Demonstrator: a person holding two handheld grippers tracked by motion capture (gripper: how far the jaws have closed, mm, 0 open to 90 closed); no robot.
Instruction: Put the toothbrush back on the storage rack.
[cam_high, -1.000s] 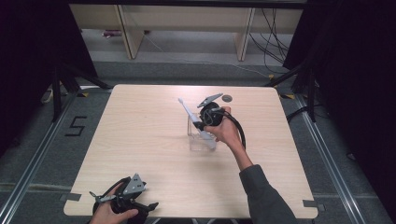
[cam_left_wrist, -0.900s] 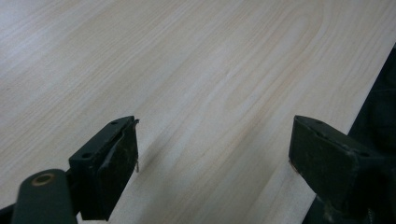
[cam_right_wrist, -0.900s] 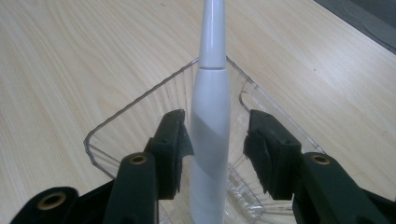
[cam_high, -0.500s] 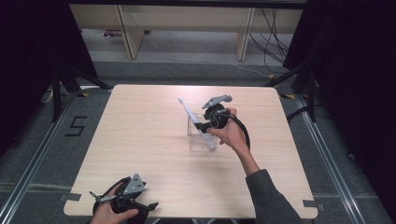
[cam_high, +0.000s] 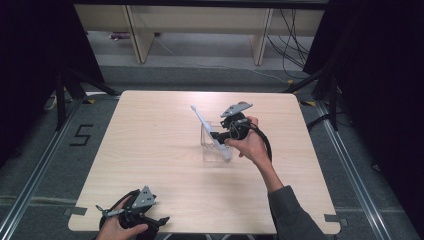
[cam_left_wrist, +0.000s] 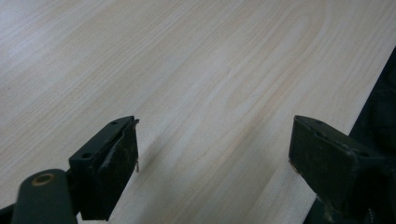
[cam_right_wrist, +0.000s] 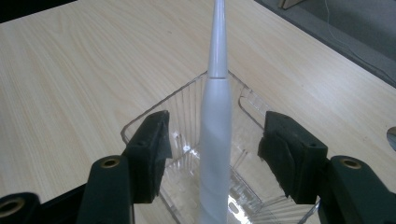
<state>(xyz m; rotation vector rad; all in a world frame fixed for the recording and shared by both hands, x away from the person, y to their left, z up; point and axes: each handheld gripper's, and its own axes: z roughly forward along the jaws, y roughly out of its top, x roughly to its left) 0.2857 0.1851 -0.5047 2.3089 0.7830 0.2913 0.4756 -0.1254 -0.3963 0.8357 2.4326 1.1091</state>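
Observation:
A white electric toothbrush (cam_high: 206, 126) (cam_right_wrist: 215, 126) leans up and to the far left in a clear ribbed plastic container (cam_high: 206, 150) (cam_right_wrist: 177, 93) near the middle of the table. My right gripper (cam_high: 216, 136) (cam_right_wrist: 215, 135) is just right of the container. It is open, with one jaw on either side of the toothbrush handle and a gap on both sides. My left gripper (cam_high: 132, 214) (cam_left_wrist: 215, 154) rests at the table's front left edge, open, with only bare wood between its jaws.
The wooden table (cam_high: 150, 145) has wide free room left of and in front of the container. Its near edge (cam_left_wrist: 355, 121) runs close to the left gripper's jaw. A dark round spot (cam_right_wrist: 391, 138) lies on the wood beyond the container. Shelving (cam_high: 200, 30) stands behind the table.
My right gripper has drawn back slightly toward the near right. The toothbrush stays leaning in the container. The left gripper has not moved.

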